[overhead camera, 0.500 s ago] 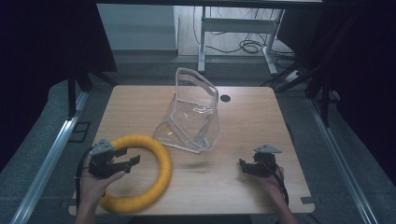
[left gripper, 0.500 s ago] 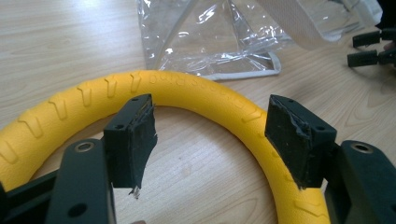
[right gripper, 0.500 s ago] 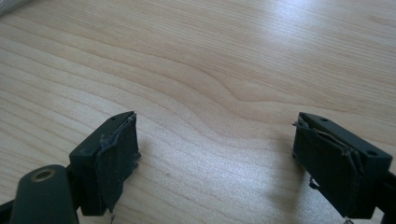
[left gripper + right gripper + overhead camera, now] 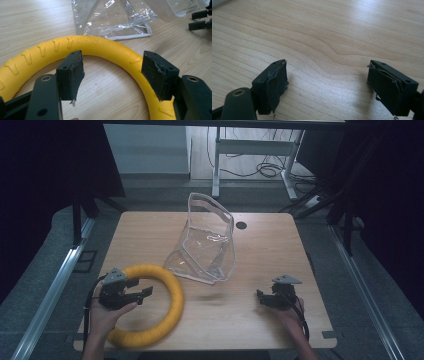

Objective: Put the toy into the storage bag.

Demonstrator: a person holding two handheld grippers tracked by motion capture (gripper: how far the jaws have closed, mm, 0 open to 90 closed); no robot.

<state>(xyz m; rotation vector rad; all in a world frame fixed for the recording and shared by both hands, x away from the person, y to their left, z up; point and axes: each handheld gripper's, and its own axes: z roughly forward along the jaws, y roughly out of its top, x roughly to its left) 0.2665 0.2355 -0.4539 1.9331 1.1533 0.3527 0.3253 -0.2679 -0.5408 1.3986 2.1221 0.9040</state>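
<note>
Left gripper sits over the hollow of the yellow foam ring, jaws spread wide and gripping nothing; in the left gripper view the ring arcs just ahead of and around both pads, the far pad appearing to lie against the ring's inner edge, the near one apart from it. Right gripper hangs low over bare wood, jaws likewise wide apart and empty (nothing but wood grain between them in the right gripper view). The clear plastic pouch stands open-mouthed, slumped on its side, beyond both grippers, nearer the left one, its lower edge just past the ring. Judged step: take hold of the ring so it can go toward the pouch. To do this well, shift the left gripper so one jaw lies inside the ring and one outside, straddling the foam tube squarely, then close until the foam gives slightly; a bite on the curved edge alone would likely slip. The right gripper would probably serve best steadying the pouch mouth. Surface: pale wood-grain table with a small round hole near the far edge, matte. Room: dim, dark curtains either side, grey floor, a metal desk frame and loose cables beyond the table.
</note>
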